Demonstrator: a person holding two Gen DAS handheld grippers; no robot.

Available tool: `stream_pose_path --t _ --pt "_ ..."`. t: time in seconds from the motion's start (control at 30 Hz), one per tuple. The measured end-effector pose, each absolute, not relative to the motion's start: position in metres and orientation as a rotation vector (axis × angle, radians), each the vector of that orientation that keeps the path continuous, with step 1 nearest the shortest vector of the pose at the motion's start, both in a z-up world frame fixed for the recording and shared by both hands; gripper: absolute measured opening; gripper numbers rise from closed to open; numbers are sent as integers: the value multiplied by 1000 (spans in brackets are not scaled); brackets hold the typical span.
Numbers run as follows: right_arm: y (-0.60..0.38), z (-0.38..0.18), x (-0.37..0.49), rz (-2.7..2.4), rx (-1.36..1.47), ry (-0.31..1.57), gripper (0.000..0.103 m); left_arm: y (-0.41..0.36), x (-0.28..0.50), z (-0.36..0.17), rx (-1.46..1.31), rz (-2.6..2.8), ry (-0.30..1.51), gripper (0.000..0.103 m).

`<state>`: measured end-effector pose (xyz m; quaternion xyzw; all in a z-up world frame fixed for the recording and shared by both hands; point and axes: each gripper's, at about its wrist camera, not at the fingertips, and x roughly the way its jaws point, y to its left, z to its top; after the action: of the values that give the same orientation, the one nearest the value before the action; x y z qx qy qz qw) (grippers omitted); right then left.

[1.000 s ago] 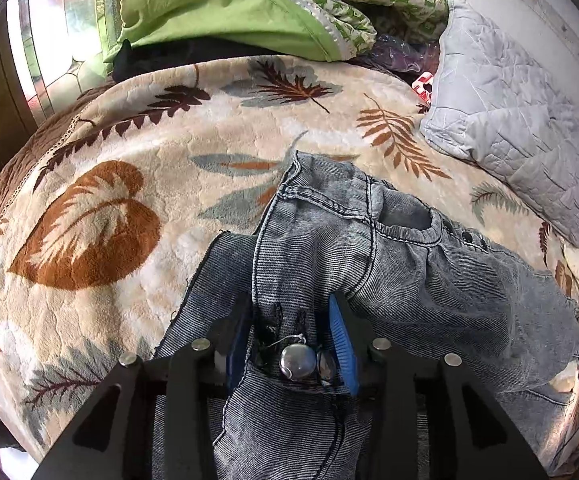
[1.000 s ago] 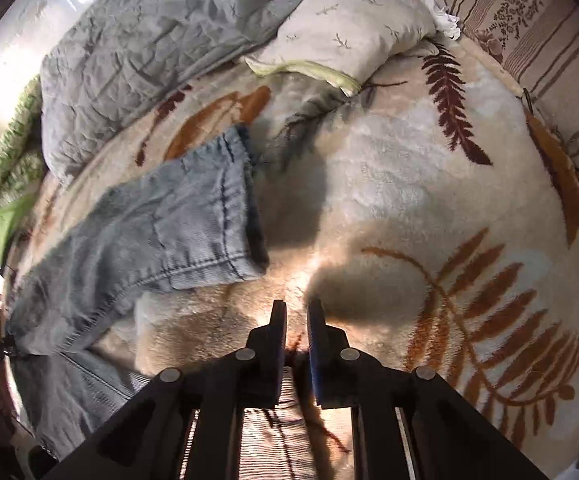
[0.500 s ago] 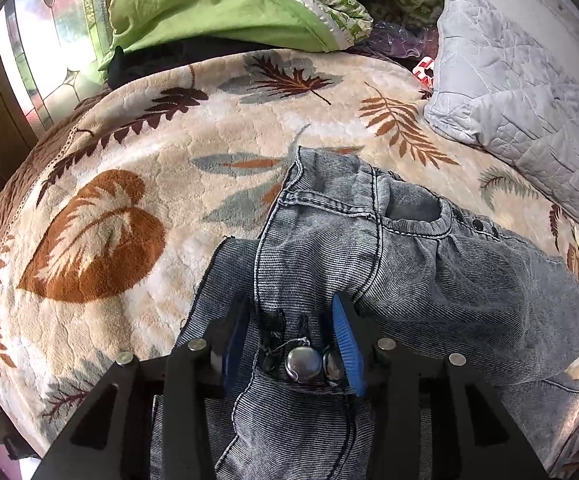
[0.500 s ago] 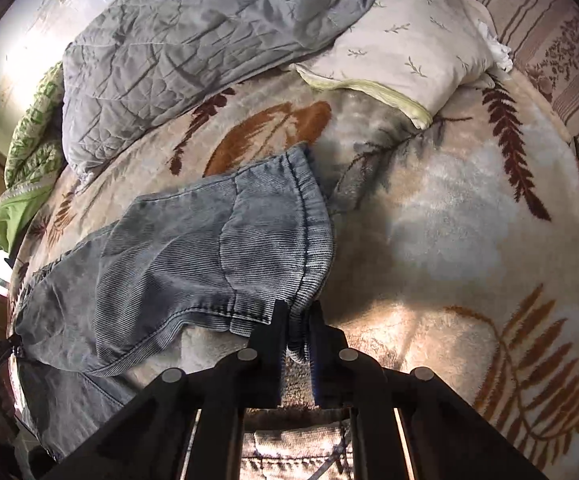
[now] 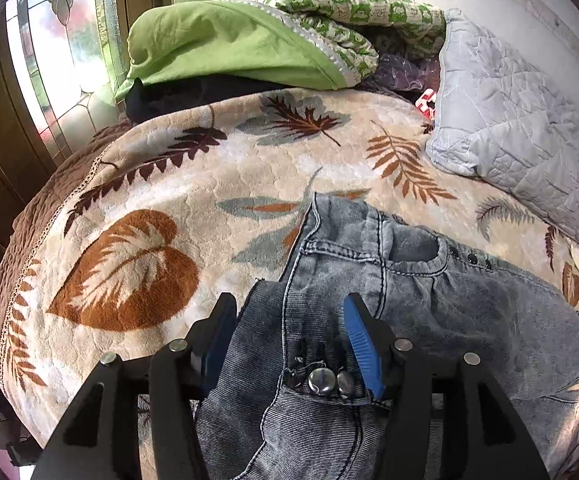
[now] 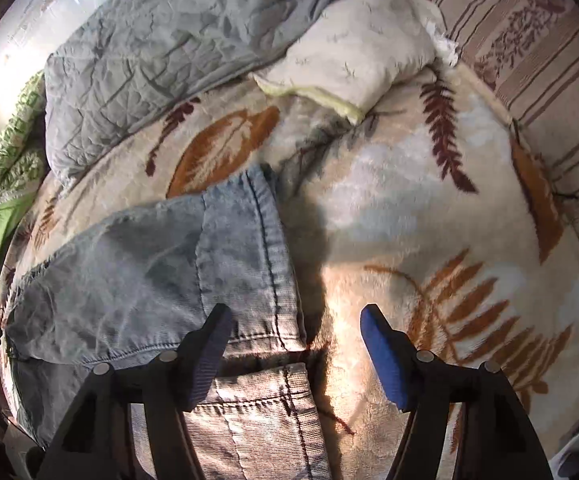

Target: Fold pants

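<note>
The pants [image 5: 429,292] lie doubled on the leaf-print blanket [image 5: 209,184], one leg laid over the other. Both the left gripper [image 5: 289,320] and right gripper [image 6: 295,322] have just opened, jaws apart, apparently letting go so the fold settles.

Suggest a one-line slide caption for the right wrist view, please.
Right gripper, jaws just opened, hovers open over the grey jeans' hem on the leaf-print blanket.
</note>
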<state>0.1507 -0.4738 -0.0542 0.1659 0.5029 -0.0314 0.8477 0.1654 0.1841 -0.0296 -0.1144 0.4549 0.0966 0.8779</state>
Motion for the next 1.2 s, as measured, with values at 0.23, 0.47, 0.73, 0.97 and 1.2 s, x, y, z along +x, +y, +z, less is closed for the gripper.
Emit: stream_pose_path --t 0.23,0.47,0.73,0.97,1.2 --pt "-433 -81 167 216 550 1064 74 167 178 -65 -246 160 1061 76" --pt "-421 -60 175 171 410 1068 75 184 195 -48 -337 136 1011 76" --pt "-458 -51 234 142 490 1024 75 197 276 -61 -423 63 1074 58" --pt "-475 -73 287 85 449 1079 75 194 306 -87 -477 20 1127 51" --pt "-463 -100 309 55 373 1163 73 191 313 -93 -479 -21 1151 50"
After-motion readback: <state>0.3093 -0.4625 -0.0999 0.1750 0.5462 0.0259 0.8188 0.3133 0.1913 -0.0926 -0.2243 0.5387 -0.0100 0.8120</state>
